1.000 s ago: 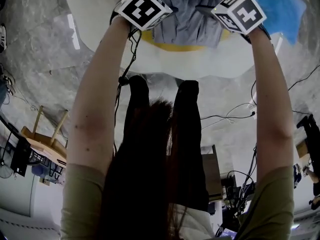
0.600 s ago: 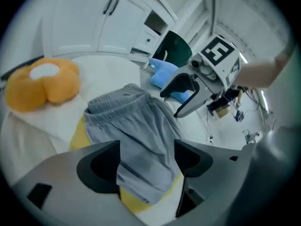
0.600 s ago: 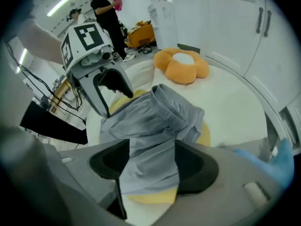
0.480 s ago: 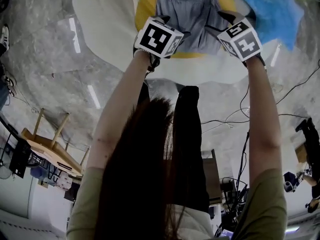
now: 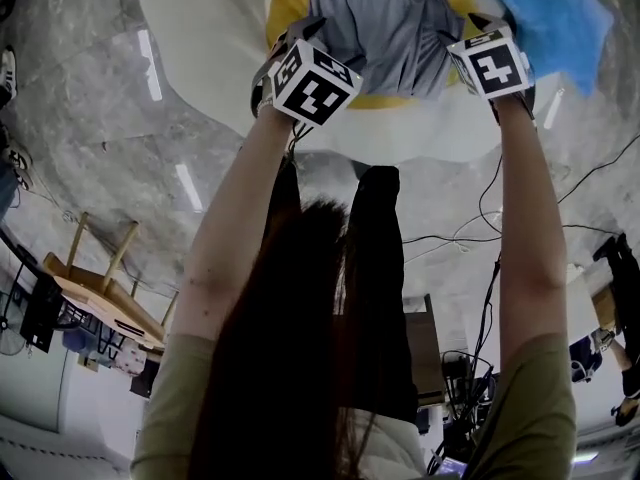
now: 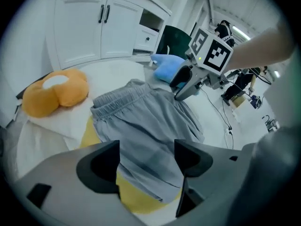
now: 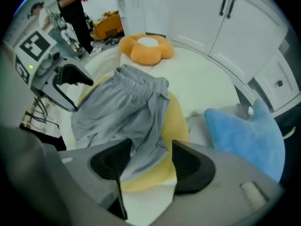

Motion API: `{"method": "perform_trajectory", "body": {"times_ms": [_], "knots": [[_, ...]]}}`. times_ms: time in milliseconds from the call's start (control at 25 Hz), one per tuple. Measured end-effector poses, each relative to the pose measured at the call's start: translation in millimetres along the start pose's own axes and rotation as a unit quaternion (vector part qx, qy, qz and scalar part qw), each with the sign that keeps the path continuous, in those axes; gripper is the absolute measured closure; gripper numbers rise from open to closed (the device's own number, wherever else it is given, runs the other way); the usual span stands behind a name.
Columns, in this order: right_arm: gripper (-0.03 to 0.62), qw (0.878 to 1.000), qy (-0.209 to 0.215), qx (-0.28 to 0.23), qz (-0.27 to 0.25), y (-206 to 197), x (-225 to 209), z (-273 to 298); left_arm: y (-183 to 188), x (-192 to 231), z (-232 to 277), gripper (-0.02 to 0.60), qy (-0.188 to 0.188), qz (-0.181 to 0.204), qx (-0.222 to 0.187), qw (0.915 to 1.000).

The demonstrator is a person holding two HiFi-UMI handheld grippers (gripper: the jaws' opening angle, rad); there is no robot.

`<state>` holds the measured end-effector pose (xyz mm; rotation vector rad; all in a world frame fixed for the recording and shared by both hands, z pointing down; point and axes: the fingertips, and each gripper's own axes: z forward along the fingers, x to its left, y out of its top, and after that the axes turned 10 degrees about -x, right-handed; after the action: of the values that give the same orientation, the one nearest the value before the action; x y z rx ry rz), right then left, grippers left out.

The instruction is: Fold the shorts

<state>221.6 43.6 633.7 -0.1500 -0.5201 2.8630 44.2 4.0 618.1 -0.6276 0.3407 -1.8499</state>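
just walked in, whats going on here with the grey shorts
A person holds a hand-held gripper in each hand over grey shorts that lie spread on a yellow cushion on a white surface. The left hand-held gripper and the right hand-held gripper both hang open above the hem end. The right one's jaws have just been closing slightly, but neither pinches the cloth. The shorts are not yet folded.

From the head view we look steeply down past the person's hair. The white surface lies at 12 o'clock, rather far. The left gripper view sits low and close over the grey shorts, with the blue cushion at 1 o'clock. The right gripper view is equally near (orange cushion at 12 o'clock). All three views share the shorts.
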Motion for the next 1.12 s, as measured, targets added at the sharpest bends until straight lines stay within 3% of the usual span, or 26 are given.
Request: {"method": "perform_trajectory", "body": {"times_ms": [160, 240, 320, 360, 480, 520, 600, 880, 1000, 1120], "knots": [[0.315, 0.992, 0.050, -0.105, 0.038, 52.6, 8.6, -13.0, 21.9, 23.2, -5.7, 0.215, 0.000, 0.005, -0.020, 0.9998], [0.315, 0.987, 0.069, -0.133, 0.058, 77.1, 13.1, -10.3, 28.6, 32.0, -7.4, 0.215, 0.001, 0.009, -0.020, 0.9998], [0.318, 0.986, 0.066, -0.125, 0.084, 88.8, 12.1, -1.8, 31.2, 36.5, -8.3, 0.216, 0.003, 0.010, -0.020, 0.9998], [0.356, 0.987, 0.061, -0.112, 0.095, 89.9, 11.1, 3.6, 30.8, 37.2, -8.4, 0.215, 0.003, 0.009, -0.020, 0.9998], [0.372, 0.992, 0.058, -0.073, 0.085, 86.0, 13.2, 18.9, 24.7, 37.6, -8.3, 0.216, 0.004, 0.012, -0.013, 0.9998], [0.406, 0.994, 0.051, -0.063, 0.069, 84.3, 12.0, 21.0, 22.5, 37.4, -8.2, 0.216, 0.003, 0.013, -0.010, 0.9999], [0.593, 0.997, 0.030, -0.056, 0.039, 84.2, 3.6, 20.6, 20.6, 37.0, -7.6, 0.216, -0.001, 0.017, -0.009, 0.9998], [0.594, 0.994, 0.006, -0.091, 0.054, 104.8, -45.1, 7.5, 29.7, 35.9, -1.0, 0.216, -0.026, 0.056, -0.014, 0.9980], [0.592, 0.987, 0.058, -0.110, 0.098, 112.9, -33.1, 1.9, 37.7, 38.3, -1.7, 0.216, -0.028, 0.069, -0.014, 0.9971], [0.568, 0.988, 0.095, -0.097, 0.066, 103.2, -6.9, 6.5, 37.0, 37.5, -1.0, 0.215, -0.035, 0.083, -0.005, 0.9960]]}}
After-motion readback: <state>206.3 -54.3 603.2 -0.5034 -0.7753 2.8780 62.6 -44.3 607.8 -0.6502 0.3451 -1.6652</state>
